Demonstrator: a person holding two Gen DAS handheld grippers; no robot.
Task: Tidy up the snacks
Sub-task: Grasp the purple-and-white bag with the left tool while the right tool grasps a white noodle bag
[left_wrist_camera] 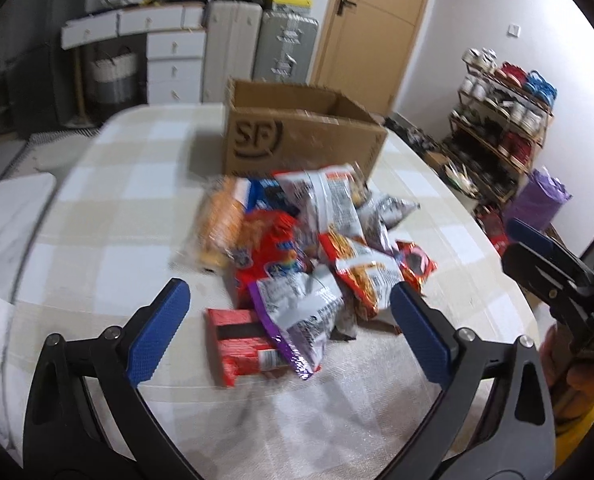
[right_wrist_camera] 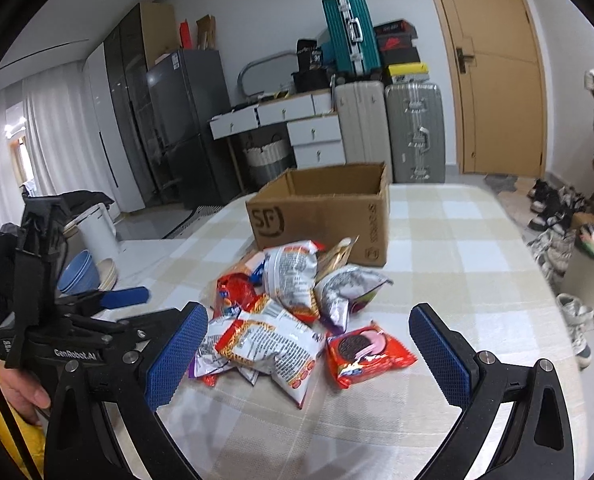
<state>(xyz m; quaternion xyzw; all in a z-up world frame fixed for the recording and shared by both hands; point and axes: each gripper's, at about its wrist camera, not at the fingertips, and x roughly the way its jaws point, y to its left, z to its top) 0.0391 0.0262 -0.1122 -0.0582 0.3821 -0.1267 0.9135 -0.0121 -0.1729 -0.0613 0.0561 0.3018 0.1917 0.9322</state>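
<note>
— How far along? Anything packed yet?

— Barely begun, by the look of it. Saw the whole snack pile [right_wrist_camera: 293, 312] heaped on the checked tablecloth [right_wrist_camera: 477, 240], just in front of the open cardboard box [right_wrist_camera: 321, 208]. Could not see the box floor from either wrist view, so cannot tell whether anything lay inside.

— And the claws?

— Found the left gripper [left_wrist_camera: 289, 332] spread wide, nothing between the blue pads, angled down at the near edge of the heap, closest to the red wrapped pack [left_wrist_camera: 237, 344] and the purple-trimmed bag [left_wrist_camera: 297, 312]. Found the right gripper [right_wrist_camera: 309, 352] spread wide too, empty, poised over the white-and-red crisp bag [right_wrist_camera: 265, 344] with the red cookie pack [right_wrist_camera: 365, 352] just beside it.

— Touching anything?

— Apparently not; looked clear of every bag.

— So what remained?

— Nearly all of it, judged from that: picking each packet out of the pile and moving it to the box, one after another. Expected the crinkly bags to slide and shift against each other on the first grab.
</note>
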